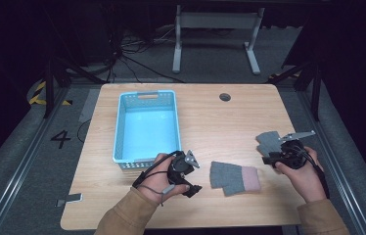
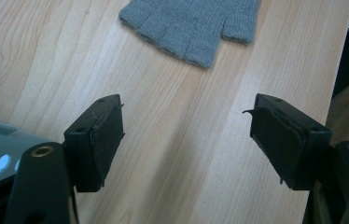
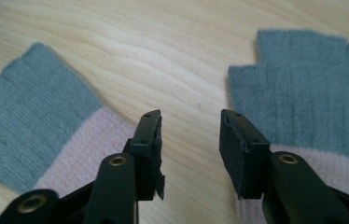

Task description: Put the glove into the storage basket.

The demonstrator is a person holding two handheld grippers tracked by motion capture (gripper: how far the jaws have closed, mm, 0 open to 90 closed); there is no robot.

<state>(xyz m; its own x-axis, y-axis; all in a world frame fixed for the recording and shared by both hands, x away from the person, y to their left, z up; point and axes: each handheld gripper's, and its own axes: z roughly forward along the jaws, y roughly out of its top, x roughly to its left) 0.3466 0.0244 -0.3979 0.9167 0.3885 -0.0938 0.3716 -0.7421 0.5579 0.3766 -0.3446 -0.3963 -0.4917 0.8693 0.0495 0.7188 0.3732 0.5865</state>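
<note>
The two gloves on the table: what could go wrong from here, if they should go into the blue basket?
1. The right gripper is open over bare wood between the two gloves; closing here would probably catch nothing.
2. The far glove lies near the table's right edge, so a push might slide it off.
3. The near glove lies flat; the left gripper, also open, may pinch only one layer.
</note>
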